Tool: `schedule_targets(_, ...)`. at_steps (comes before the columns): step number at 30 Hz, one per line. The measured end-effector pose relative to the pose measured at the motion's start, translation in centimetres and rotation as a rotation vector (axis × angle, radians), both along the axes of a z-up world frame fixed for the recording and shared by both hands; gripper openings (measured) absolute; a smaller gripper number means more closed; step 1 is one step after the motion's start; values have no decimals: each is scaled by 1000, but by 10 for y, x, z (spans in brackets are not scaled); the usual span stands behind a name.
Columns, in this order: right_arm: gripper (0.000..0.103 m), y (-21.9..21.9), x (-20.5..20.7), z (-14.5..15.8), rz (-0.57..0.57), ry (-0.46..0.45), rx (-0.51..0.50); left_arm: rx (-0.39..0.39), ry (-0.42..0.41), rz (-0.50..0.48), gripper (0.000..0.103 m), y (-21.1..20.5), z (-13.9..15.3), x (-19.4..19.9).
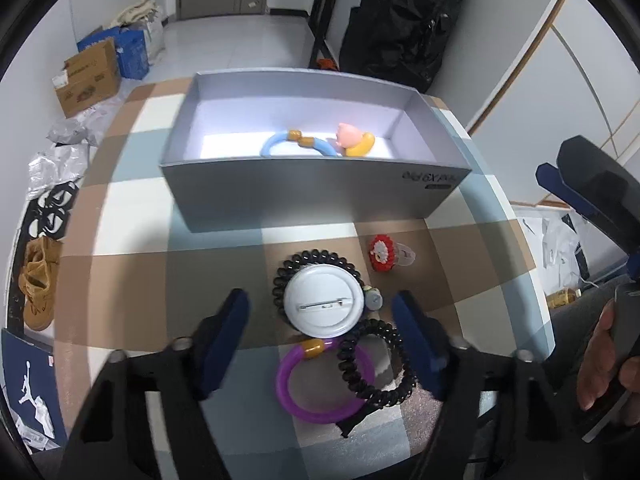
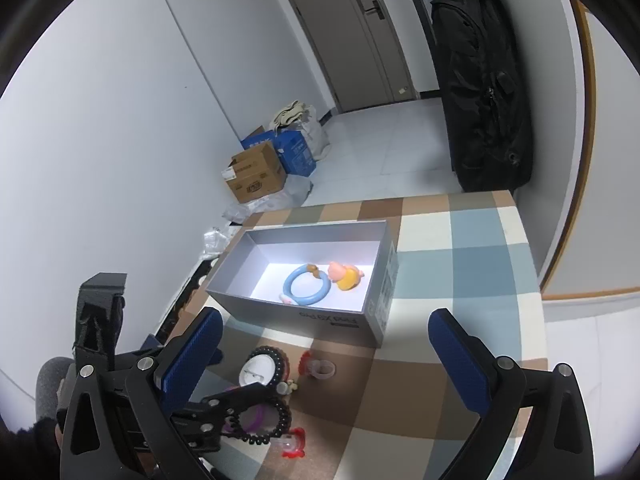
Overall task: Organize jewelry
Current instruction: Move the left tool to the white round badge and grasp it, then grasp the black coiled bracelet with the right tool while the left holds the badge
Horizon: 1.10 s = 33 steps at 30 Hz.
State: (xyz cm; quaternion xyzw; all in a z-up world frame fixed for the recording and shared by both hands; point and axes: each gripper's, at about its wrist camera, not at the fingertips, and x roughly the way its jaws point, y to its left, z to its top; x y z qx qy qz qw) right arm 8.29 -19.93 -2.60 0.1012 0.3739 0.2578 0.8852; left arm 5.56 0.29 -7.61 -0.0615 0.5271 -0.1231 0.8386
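Nearest to the grey box [image 1: 312, 196], on its front side, the left gripper [image 1: 324, 336] hangs with its fingers [image 1: 224, 332] partly open around a white badge [image 1: 324, 300], a black coil bracelet [image 1: 376, 364] and a purple ring [image 1: 324, 380], gripping none. These lie on the checked bench [image 1: 132, 240]. The right gripper [image 2: 324, 348] stands wide open and empty. Inside the box lie a blue ring [image 1: 296, 146] and a pink figure [image 1: 354, 140].

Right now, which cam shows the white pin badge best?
Left wrist: the white pin badge lies centred between the open jaws, back and pin clasp fully visible, resting on a black coil tie. Right wrist shows it small, oblique, partly hidden by the left gripper.
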Motion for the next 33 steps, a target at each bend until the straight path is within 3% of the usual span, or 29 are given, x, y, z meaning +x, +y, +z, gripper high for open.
schedule_targets(8, 103, -3, 3, -3, -17, 17, 1, 24, 15, -3, 42, -3, -5, 0)
schedule_targets(12, 103, -4, 4, -3, -26, 18, 5, -30, 26, 10, 38, 3, -6, 3)
schedule_targets(22, 103, -4, 5, -4, -32, 22, 2, -79, 43, 52, 37, 12, -3, 6)
schedule_targets(33, 103, 5, 7, -14, -17, 60, -41, -236, 8, 141, 37, 43, 20, 7)
